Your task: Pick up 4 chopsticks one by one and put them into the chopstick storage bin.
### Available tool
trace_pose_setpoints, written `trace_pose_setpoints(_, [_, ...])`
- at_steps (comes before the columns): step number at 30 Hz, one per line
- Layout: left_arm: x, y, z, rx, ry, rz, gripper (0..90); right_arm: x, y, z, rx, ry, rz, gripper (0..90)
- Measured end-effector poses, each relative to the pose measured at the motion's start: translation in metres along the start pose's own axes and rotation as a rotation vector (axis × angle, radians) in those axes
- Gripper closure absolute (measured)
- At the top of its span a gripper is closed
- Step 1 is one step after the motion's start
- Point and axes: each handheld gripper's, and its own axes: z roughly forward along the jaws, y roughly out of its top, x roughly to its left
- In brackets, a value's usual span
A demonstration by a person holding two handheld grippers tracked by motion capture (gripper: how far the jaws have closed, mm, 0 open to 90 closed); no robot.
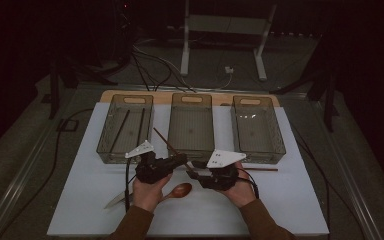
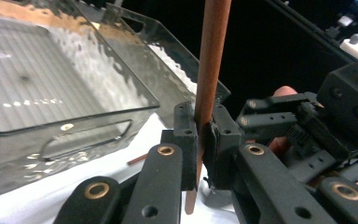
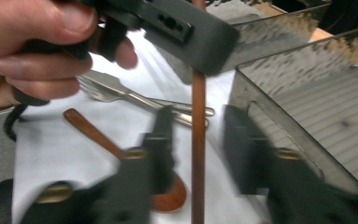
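Brown wooden chopstick (image 2: 210, 60) is clamped in the left claw (image 2: 204, 140) near the tabletop (image 1: 280, 200) front edge; the right claw (image 3: 193, 135) stands wide around it. Probably a handover; next the right claw must close.

From where I stand there is no lettering, label, brand mark, number or sign that I can read anywhere, on any surface.
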Motion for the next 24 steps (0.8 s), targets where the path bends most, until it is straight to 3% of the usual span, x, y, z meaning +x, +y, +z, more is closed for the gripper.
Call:
trace_pose_setpoints(4, [0.002, 0.003, -0.006, -0.001, 0.024, 0.009, 85.8, -0.005, -0.002, -0.001, 0.027, -0.016, 0.055, 29.3])
trace_pose_setpoints(6, [0.002, 0.005, -0.009, 0.0, 0.034, 0.012, 85.8, -0.007, -0.004, -0.001, 0.03, -0.048, 0.08, 18.7])
trace_pose_setpoints(11, [0.004, 0.009, -0.014, -0.005, 0.053, 0.019, 85.9, -0.012, -0.008, -0.002, 0.058, -0.08, 0.127, 3.7])
trace_pose_setpoints(13, [0.005, 0.011, -0.017, -0.006, 0.061, 0.022, 86.0, -0.014, -0.01, -0.003, 0.068, -0.085, 0.144, 0.0])
trace_pose_setpoints(24, [0.014, 0.022, -0.036, -0.012, 0.112, 0.028, 86.0, -0.021, -0.019, -0.011, 0.074, -0.11, 0.159, 0.0])
